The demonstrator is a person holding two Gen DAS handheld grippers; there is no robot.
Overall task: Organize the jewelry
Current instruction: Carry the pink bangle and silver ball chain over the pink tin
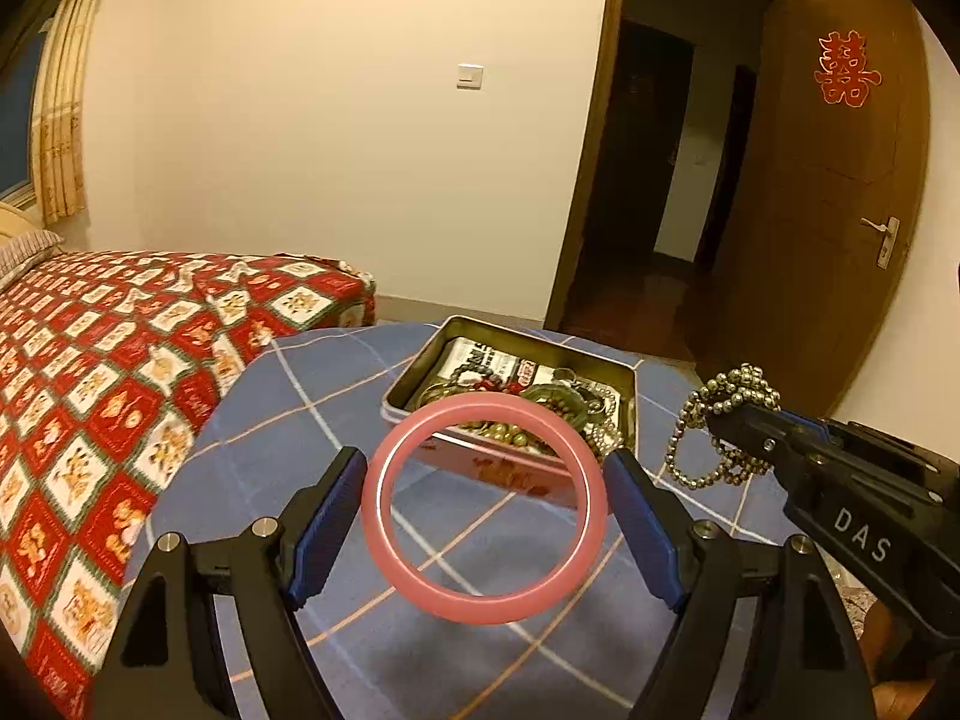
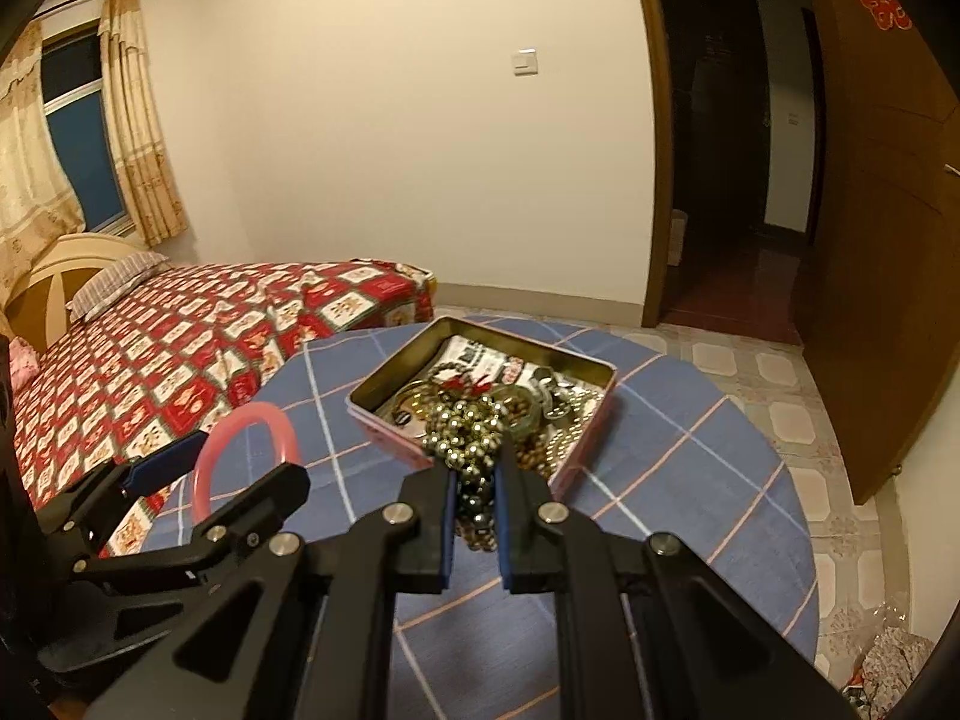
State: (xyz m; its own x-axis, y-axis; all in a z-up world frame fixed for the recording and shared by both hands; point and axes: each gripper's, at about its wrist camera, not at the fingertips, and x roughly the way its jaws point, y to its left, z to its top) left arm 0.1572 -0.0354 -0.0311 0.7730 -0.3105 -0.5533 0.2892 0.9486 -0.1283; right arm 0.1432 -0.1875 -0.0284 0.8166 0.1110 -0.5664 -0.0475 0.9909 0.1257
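My left gripper (image 1: 486, 489) is shut on a pink bangle (image 1: 420, 582), held upright above the round table; the bangle also shows in the right wrist view (image 2: 207, 468). My right gripper (image 2: 474, 468) is shut on a bunch of metallic bead strands (image 2: 465, 429), held just in front of the tin; the strands also show in the left wrist view (image 1: 720, 396), hanging from the right gripper (image 1: 729, 414). An open metal tin (image 1: 408, 387) (image 2: 366, 402) on the table holds several bracelets and bead strings.
The round table has a blue checked cloth (image 1: 312, 396) (image 2: 690, 450). A bed with a red patterned cover (image 1: 102, 360) stands close on the left. An open wooden door (image 1: 840, 210) and a dark doorway are at the back right. Tiled floor (image 2: 780, 384) lies beyond the table.
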